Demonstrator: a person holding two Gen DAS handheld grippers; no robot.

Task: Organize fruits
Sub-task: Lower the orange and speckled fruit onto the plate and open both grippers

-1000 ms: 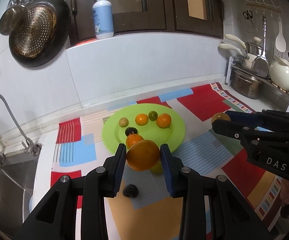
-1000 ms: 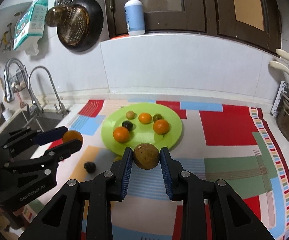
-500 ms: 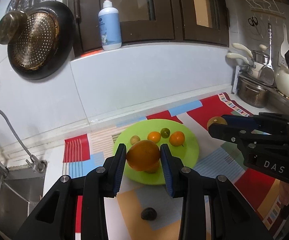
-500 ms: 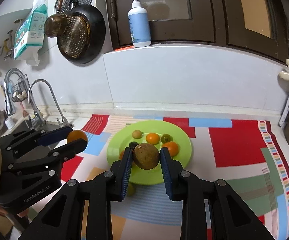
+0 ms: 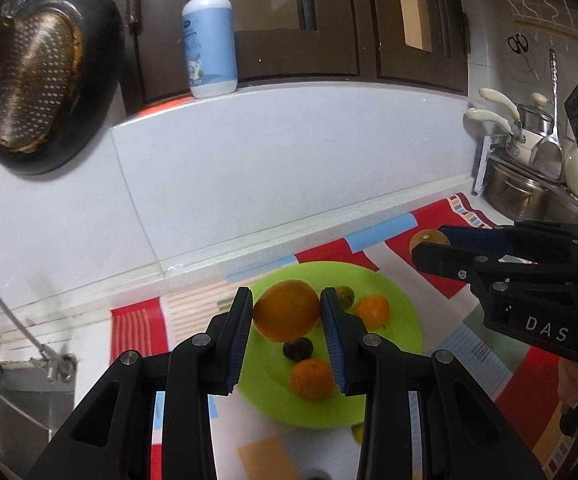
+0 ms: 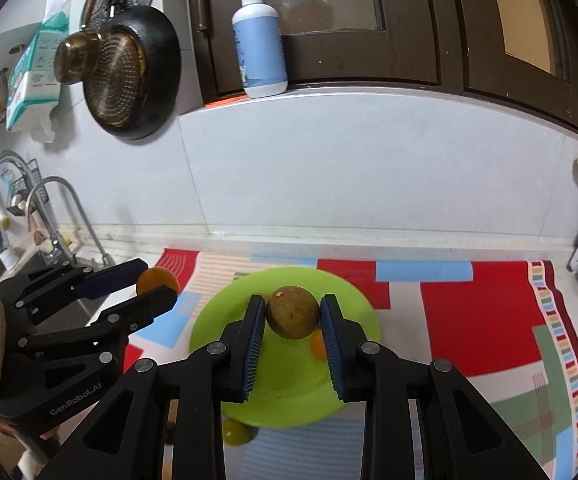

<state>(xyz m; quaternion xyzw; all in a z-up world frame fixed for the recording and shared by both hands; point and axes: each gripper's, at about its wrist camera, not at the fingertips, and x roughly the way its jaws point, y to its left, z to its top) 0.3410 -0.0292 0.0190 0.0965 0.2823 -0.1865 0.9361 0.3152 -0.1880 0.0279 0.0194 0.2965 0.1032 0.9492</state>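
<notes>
My left gripper (image 5: 286,296) is shut on a large orange (image 5: 287,320), held above the near-left part of a green plate (image 5: 403,320). On the plate lie two small oranges (image 5: 373,311) (image 5: 313,378), a dark fruit (image 5: 297,349) and a green one (image 5: 345,294). My right gripper (image 6: 293,300) is shut on a round brown fruit (image 6: 293,318) over the same plate (image 6: 213,332). Each gripper shows in the other's view: the right one (image 5: 429,250) with its brown fruit, the left one (image 6: 159,288) with its orange. A yellow-green fruit (image 6: 236,432) lies on the mat in front of the plate.
A patterned mat (image 6: 481,320) covers the counter. A sink and tap (image 6: 61,208) are at the left. Pots on a rack (image 5: 521,184) stand at the right. A soap bottle (image 6: 261,48) sits on the ledge and a pan (image 6: 129,72) hangs on the wall.
Both grippers have moved forward toward the wall with their fruits still held. The green plate now lies right under the fingers instead of ahead of them.
</notes>
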